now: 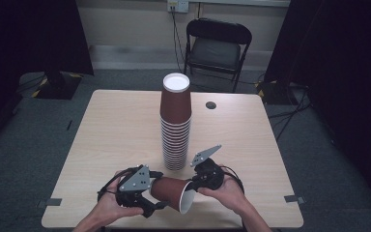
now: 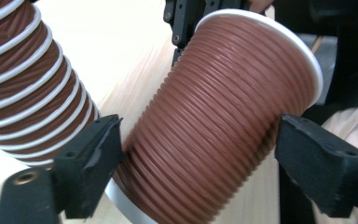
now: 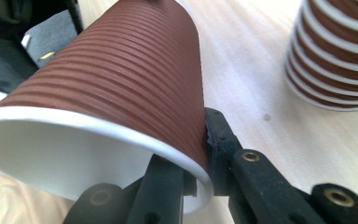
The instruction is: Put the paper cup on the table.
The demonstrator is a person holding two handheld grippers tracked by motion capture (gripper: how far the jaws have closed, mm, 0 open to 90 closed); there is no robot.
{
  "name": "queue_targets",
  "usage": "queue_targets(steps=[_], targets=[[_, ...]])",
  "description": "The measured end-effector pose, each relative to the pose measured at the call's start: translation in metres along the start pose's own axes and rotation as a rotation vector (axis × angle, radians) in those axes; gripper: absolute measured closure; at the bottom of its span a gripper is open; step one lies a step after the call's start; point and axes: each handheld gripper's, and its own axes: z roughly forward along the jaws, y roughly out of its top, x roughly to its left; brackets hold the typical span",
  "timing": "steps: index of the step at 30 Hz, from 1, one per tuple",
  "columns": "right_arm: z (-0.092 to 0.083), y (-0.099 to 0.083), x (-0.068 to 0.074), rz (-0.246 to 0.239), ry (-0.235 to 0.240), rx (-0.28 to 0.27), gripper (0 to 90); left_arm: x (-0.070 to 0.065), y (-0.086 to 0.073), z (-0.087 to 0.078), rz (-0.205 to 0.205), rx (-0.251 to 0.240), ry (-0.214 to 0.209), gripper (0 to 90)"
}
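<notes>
Right gripper view first, since that's where the real hold is: my right hand-held gripper (image 3: pixel 200 154) is clamped on the rim of the loose brown cup (image 3: pixel 121 88), one jaw inside the white mouth and one outside on the ribbed wall. Pinched tight, no gap.

From the left gripper view, the left hand-held gripper (image 2: pixel 198 154) straddles the cup's body with its jaws apart. One pad sits right at the ribs, the other stands just clear, so it isn't squeezing anything.

In the high view the cup (image 1: pixel 173 192) lies on its side between my two hands, just above the near edge of the counter (image 1: pixel 116 125), mouth toward the right hand (image 1: pixel 224 191) and base toward the left hand (image 1: pixel 116 203). The tall cup stack (image 1: pixel 176 123) stands just beyond it, mid-counter.

My read: I'm passing the cup over or turning it upright for stacking. To do that well I'd say keep the rim pinch gentle so the lip doesn't crease, close the left on the ribbed middle before letting go, and swing clear of the stack, since it looks tippy.
</notes>
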Motion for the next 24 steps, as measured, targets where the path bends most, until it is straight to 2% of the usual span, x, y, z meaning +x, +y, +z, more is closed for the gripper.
queue_targets(steps=[1, 4, 5, 7, 8, 11, 12, 13, 18, 24], targets=[[0.001, 0.001, 0.001, 0.0, 0.002, 0.006, 85.3, 0.0, 0.0, 0.001, 0.01, 0.001, -0.017, 14.4], [0.003, 0.003, 0.003, -0.007, 0.011, 0.023, 85.3, -0.004, 0.002, 0.004, 0.046, 0.011, -0.032, 13.6], [0.004, 0.003, 0.003, -0.007, 0.014, 0.029, 85.2, -0.005, 0.003, 0.005, 0.068, 0.023, -0.035, 14.0], [0.005, 0.003, 0.003, -0.003, 0.022, 0.044, 85.2, -0.007, 0.003, 0.006, 0.078, 0.03, -0.036, 12.7], [0.006, 0.002, 0.003, 0.002, 0.025, 0.048, 85.3, -0.01, 0.004, 0.01, 0.098, 0.04, -0.038, 11.8], [0.006, 0.001, 0.004, 0.007, 0.027, 0.057, 85.2, -0.014, 0.005, 0.013, 0.121, 0.067, -0.029, 9.3], [0.006, 0.001, 0.003, 0.011, 0.031, 0.056, 85.2, -0.017, 0.005, 0.017, 0.155, 0.07, -0.026, 8.3], [0.006, 0.001, 0.003, 0.013, 0.036, 0.056, 85.3, -0.018, 0.006, 0.019, 0.157, 0.069, -0.031, 8.7], [0.007, 0.003, 0.004, 0.024, 0.058, 0.056, 85.8, -0.026, 0.009, 0.03, 0.222, 0.115, -0.028, 7.6], [0.007, 0.004, 0.003, 0.053, 0.067, 0.052, 86.0, -0.029, 0.011, 0.035, 0.253, 0.124, 0.007, 6.2]])
